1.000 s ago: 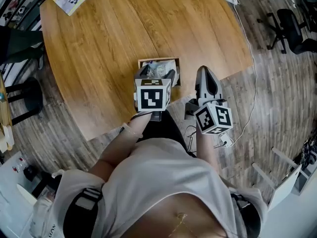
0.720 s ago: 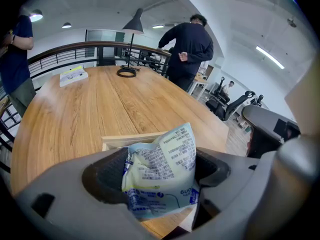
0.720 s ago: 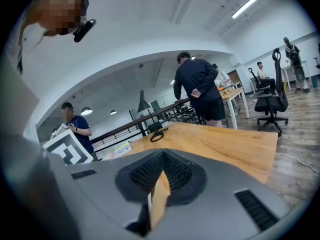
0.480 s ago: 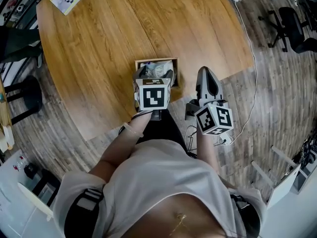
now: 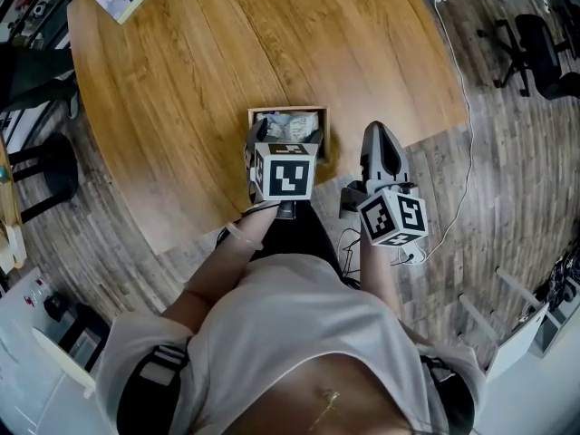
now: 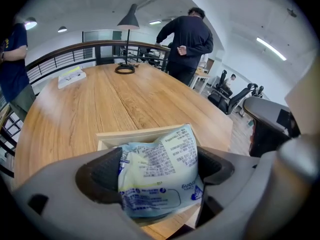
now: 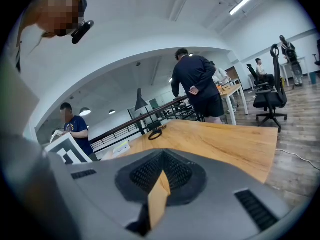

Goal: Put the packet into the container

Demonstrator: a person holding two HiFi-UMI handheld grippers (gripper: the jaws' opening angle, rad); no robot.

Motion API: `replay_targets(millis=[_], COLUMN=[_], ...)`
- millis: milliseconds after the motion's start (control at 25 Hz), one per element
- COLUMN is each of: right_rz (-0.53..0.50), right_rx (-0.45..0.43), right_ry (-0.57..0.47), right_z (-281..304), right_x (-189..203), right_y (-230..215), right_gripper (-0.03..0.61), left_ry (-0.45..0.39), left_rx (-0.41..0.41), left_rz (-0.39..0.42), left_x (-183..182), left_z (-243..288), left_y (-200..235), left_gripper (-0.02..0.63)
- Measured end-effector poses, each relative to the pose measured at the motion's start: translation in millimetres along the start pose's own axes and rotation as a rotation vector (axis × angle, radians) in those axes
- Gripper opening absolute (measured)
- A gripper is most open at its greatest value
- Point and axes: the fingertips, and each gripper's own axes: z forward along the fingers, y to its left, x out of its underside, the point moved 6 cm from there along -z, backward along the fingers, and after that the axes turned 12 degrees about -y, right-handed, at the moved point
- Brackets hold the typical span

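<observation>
Pale blue-and-white printed plastic packet point(image 6: 157, 171) sits partly down inside the small open-topped wooden box container point(image 6: 135, 134), right at the near edge of the big wooden table point(image 5: 227, 53). This looks like the release step. The left claw point(image 6: 156, 170) straddles it from above, jaws opening and spread wide, pads flanking the packet's sides and seemingly not pinching. Next, I'd say, lift straight up so the pads don't drag the packet back out. The right claw point(image 7: 160, 176) hangs by the same edge, just right of the box, jaws closed to a sliver, carrying nothing.
</observation>
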Motion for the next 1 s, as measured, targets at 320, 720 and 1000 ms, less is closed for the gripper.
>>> replay_targets(millis=[320, 720, 1000], right_rz=[0.004, -0.003, -0.02], right_rx=[-0.015, -0.053, -0.074], right_ry=[-0.005, -0.01, -0.024], right_z=[2.9, 4.6, -0.2], right_x=[0.1, 5.3, 9.7], right_y=[7.0, 32.0, 58.6], right_gripper=[0.012, 0.012, 0.012], left_ry=[-0.061, -0.197, -0.336], left_rx=[0.032, 0.183, 0.206], left_rz=[-0.054, 0.002, 0.003], left_x=[-10.1, -22.2, -30.3], left_z=[-11.3, -40.4, -64.5], left_y=[11.5, 14.2, 26.8], left_gripper=[0.454, 0.451, 0.246])
